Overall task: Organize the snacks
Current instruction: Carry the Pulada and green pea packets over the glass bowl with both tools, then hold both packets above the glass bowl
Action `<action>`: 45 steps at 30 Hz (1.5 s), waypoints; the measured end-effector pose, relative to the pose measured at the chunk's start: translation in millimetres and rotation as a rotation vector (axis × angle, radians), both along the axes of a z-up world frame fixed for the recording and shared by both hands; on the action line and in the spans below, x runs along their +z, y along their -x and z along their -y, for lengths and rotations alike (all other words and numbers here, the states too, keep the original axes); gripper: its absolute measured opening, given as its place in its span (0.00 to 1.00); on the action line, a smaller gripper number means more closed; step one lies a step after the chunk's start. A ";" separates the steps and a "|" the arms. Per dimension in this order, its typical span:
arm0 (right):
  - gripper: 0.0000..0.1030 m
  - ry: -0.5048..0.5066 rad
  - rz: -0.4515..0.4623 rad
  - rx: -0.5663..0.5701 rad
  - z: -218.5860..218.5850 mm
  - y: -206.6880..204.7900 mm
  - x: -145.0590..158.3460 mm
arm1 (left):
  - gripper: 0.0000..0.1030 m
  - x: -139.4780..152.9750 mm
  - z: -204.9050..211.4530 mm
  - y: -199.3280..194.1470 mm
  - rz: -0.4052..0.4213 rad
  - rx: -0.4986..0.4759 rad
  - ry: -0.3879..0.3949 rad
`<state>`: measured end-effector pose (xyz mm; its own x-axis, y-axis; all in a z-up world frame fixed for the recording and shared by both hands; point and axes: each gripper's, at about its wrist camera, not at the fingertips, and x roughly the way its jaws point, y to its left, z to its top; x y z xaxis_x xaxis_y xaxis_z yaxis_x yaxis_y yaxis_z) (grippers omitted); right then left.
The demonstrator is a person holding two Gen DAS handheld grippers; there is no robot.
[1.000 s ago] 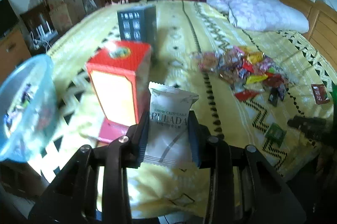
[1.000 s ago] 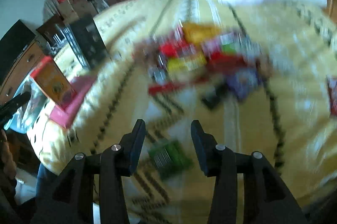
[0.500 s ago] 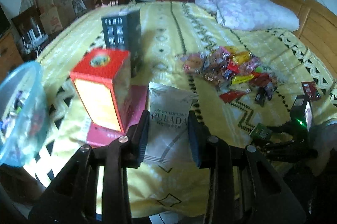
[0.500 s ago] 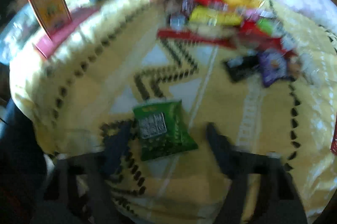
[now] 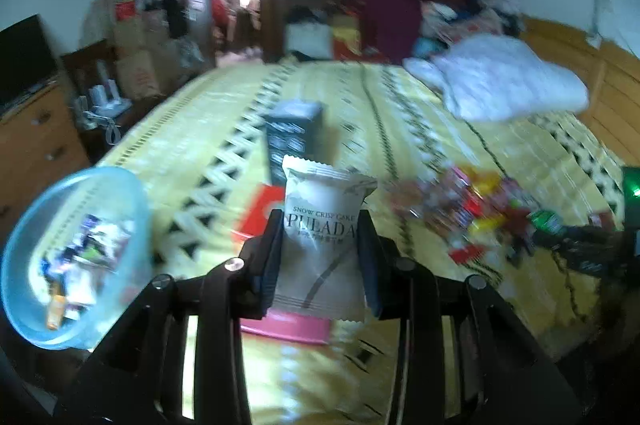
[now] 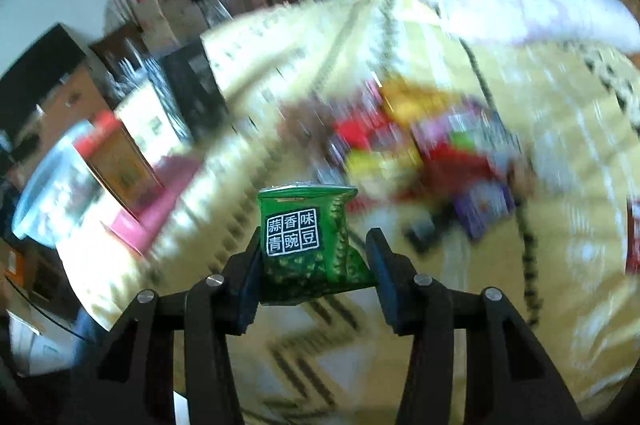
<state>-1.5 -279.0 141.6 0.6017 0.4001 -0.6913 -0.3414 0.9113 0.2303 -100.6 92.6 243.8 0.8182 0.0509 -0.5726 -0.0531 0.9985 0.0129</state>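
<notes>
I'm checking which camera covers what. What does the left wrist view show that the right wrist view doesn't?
Left wrist only: the left gripper shut on a white packet; inside of the blue bowl.
Right wrist only: the right gripper, jaws closing, a green packet between them, touching its left pad.
Both: the yellow bedspread, dark box, snack pile, and pillow.

1. Ahead of you, a dark box (image 5: 294, 137) and a red box (image 5: 260, 211) stand upright on the yellow bedspread (image 5: 224, 129), blocking the straight path.
2. Open bedspread lies between the boxes and the snack pile (image 5: 476, 209) at right.
3. The blue bowl (image 5: 76, 253) sits at left, its mouth unobstructed.
</notes>
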 end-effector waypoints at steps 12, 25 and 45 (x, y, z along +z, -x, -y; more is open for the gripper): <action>0.51 -0.097 0.216 0.307 -166.8 -15.1 129.3 | 0.34 37.7 -152.3 12.4 0.110 0.328 0.021; 0.51 -0.115 0.283 0.610 -366.6 -3.8 193.1 | 0.34 34.4 -250.4 25.2 0.107 0.513 0.090; 0.51 -0.140 0.133 0.763 -510.0 -10.4 153.1 | 0.34 21.8 -294.9 22.2 0.065 0.581 0.071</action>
<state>8.9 231.0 294.7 0.1999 0.8140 -0.5454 -0.8938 0.3796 0.2390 -122.8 387.5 265.6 0.7012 0.4645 -0.5408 -0.5902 0.8038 -0.0749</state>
